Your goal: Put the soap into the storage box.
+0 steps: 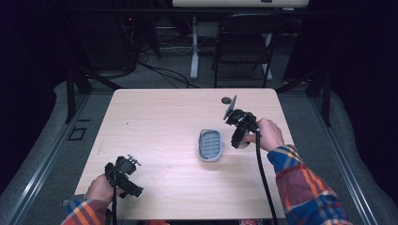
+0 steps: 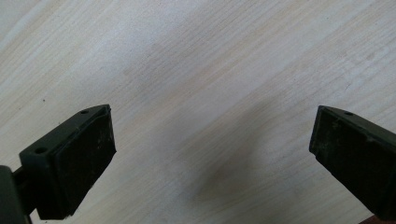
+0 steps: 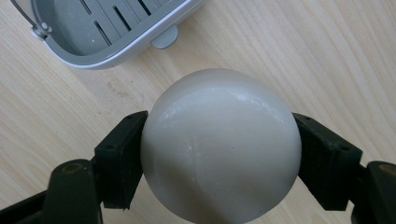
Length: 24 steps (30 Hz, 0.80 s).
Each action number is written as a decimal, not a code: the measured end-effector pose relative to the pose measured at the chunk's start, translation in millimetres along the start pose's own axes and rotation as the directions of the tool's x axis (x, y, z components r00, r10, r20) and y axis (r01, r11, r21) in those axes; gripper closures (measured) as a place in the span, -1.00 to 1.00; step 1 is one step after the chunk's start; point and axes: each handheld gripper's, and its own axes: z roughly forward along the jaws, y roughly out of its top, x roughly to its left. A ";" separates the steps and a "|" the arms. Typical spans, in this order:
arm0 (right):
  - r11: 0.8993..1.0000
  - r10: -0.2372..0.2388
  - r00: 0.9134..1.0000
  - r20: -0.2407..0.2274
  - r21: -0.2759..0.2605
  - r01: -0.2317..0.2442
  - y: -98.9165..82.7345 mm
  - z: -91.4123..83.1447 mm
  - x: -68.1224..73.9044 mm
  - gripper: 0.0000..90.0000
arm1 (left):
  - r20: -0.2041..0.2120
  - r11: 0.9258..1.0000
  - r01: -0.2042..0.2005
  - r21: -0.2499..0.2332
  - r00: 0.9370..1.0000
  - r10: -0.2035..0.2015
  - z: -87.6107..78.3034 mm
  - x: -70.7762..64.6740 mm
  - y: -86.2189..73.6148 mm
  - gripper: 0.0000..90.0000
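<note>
A rounded white bar of soap (image 3: 219,144) sits clamped between the two black jaws of my right gripper (image 3: 219,154), which is shut on it just above the wooden table (image 1: 164,122). In the high view the right gripper (image 1: 238,140) hangs right beside the grey slotted soap dish (image 1: 210,145), which lies empty mid-table; the same soap dish (image 3: 107,28) fills the upper left of the right gripper view. My left gripper (image 1: 133,190) rests near the table's front left corner, and in its own view the left gripper (image 2: 210,154) stands open over bare wood.
A small dark round grommet (image 1: 227,100) sits in the table near its far edge. Beyond the table stand a black folding chair (image 1: 244,42) and a white desk leg (image 1: 194,47), with cables on the floor.
</note>
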 end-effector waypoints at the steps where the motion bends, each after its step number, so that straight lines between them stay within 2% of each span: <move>1: 1.000 -0.001 1.000 -0.002 -0.010 0.001 1.2 0.1 0.9 -0.45 | 0.000 1.000 0.000 0.000 1.000 0.000 0.0 -0.1 0.1 -1.00; 21: 0.999 -0.046 0.999 0.000 0.000 0.046 27.1 -8.5 13.0 -0.45 | 0.002 1.000 0.000 -0.001 1.000 0.000 0.0 -0.1 -0.1 -1.00; 24: 0.999 -0.050 0.999 -0.004 -0.014 0.050 30.7 -8.4 16.0 -0.45 | 0.002 1.000 0.000 -0.001 1.000 0.000 0.1 -0.1 0.0 -1.00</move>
